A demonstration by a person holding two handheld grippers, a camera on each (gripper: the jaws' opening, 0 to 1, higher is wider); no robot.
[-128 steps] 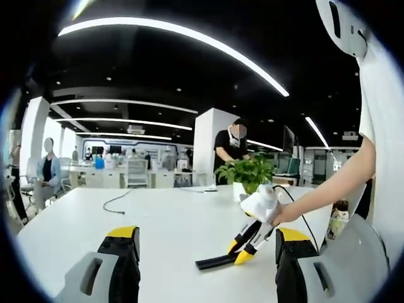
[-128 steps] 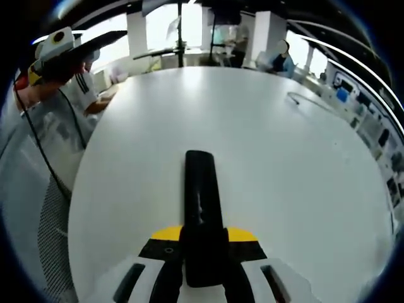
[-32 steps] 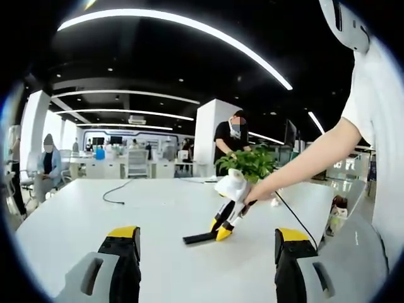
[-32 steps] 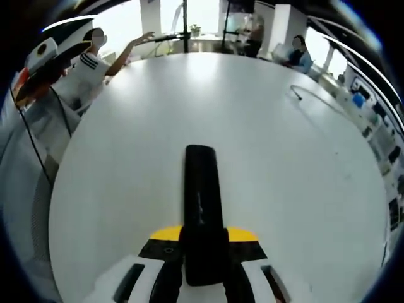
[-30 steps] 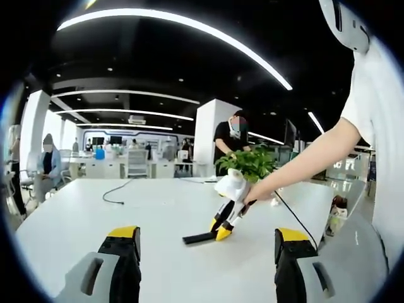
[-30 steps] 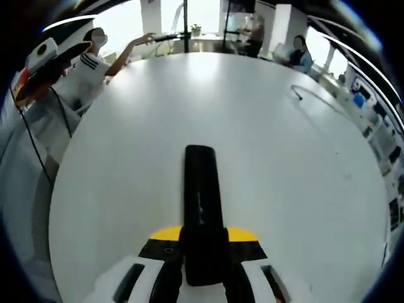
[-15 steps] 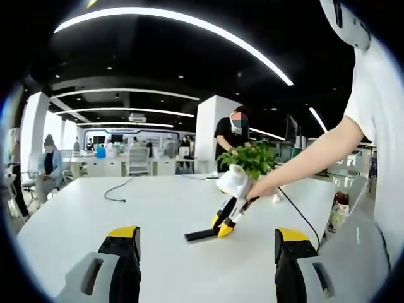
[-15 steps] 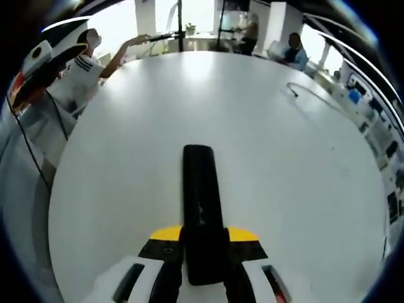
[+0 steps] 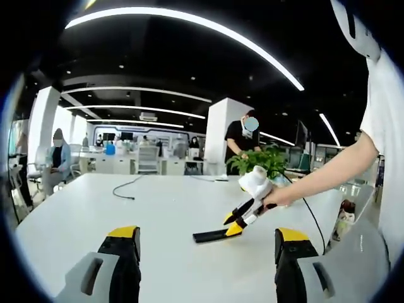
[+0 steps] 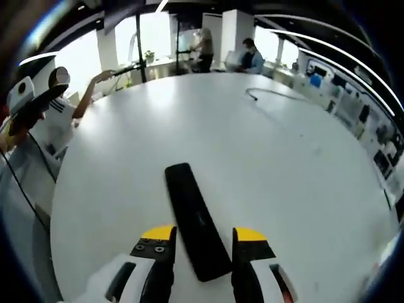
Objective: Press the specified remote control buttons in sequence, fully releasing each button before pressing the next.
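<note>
A slim black remote (image 10: pixel 192 218) lies flat on the white table (image 10: pixel 252 151), slanting up and to the left between the jaws of my right gripper (image 10: pixel 203 235). Those jaws stand apart, with a gap on each side of the remote. In the left gripper view the same remote (image 9: pixel 211 235) rests on the table (image 9: pixel 145 208), and the right gripper (image 9: pixel 233 224), held by a person's hand, hovers at its near end. My left gripper (image 9: pixel 206 235) is wide open with nothing between its yellow-tipped fingers (image 9: pixel 123 232).
A potted plant (image 9: pixel 262 165) stands at the table's far right, with a person in black (image 9: pixel 243 142) behind it. A dark cable (image 9: pixel 126 188) lies on the far left of the table. Another person (image 9: pixel 58 158) sits at the left. A bare arm (image 9: pixel 322 180) reaches in from the right.
The right gripper has opened and let go of the remote, which now lies slanted on the table. Both views have shifted with the hands.
</note>
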